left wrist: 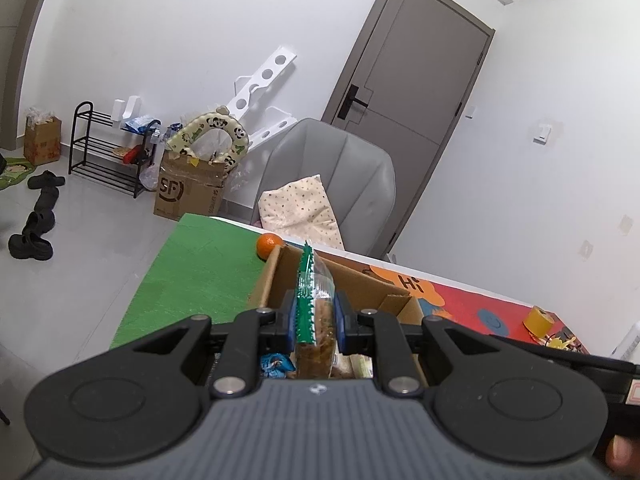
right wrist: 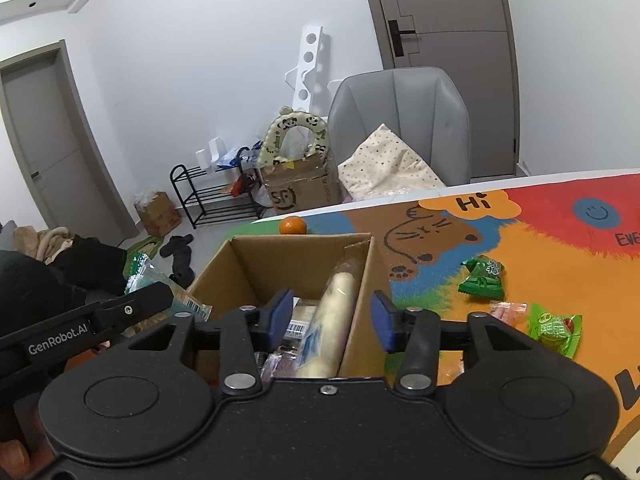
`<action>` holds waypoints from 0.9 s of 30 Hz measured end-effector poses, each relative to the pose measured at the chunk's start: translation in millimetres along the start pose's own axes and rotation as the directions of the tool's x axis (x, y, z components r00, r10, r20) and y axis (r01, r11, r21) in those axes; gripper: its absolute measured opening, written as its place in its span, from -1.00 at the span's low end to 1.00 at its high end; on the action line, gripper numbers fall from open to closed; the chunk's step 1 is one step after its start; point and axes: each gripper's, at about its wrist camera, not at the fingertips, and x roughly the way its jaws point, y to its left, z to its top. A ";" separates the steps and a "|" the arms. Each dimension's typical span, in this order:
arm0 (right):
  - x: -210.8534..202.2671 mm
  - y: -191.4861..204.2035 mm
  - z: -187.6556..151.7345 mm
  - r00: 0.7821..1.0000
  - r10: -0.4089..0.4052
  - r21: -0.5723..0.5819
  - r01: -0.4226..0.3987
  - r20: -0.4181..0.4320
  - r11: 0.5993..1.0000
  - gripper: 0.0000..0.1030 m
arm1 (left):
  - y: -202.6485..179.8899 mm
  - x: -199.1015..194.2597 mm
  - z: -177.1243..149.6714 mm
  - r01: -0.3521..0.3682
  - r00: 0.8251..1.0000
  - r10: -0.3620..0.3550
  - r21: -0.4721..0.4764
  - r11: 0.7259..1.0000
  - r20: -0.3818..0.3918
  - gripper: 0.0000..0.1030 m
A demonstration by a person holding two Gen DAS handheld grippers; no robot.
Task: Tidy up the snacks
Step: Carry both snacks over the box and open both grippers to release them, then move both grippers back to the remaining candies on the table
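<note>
Two crinkly green packets [right wrist: 482, 276], square cardboard box [right wrist: 280, 264] (open)

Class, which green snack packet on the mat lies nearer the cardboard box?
The darker green packet, just below the paw print; the brighter green one lies farther right.

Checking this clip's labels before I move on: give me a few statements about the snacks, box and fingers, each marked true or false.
1. The left gripper is shut on a clear snack packet with a green edge. True.
2. The right gripper grips a green packet. False: its fingers are apart, holding nothing.
3. An orange sits inside the cardboard box. False: it lies on the table beyond it.
4. Green candy packets lie on the mat. True.
</note>
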 end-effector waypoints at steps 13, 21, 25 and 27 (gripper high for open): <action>-16.5 -20.6 -4.0 0.997 -0.064 0.018 0.063 0.033 0.998 0.44 | -13.0 4.5 11.9 -0.030 0.999 0.029 0.023 0.999 0.042 -0.59; -29.4 -38.2 -9.7 0.996 -0.076 0.054 0.074 0.042 0.996 0.65 | -23.3 -1.7 3.4 -0.033 0.999 0.033 0.032 0.999 0.007 -0.39; -37.5 -46.5 -13.4 0.995 -0.084 0.072 0.081 0.049 0.994 0.83 | -35.9 -7.4 -2.2 -0.038 0.999 0.038 0.059 0.998 0.006 0.18; -42.6 -54.8 -15.0 0.994 -0.094 0.095 0.089 0.054 0.992 0.98 | -43.9 -8.9 -4.9 -0.045 0.999 0.045 0.074 0.996 0.011 0.35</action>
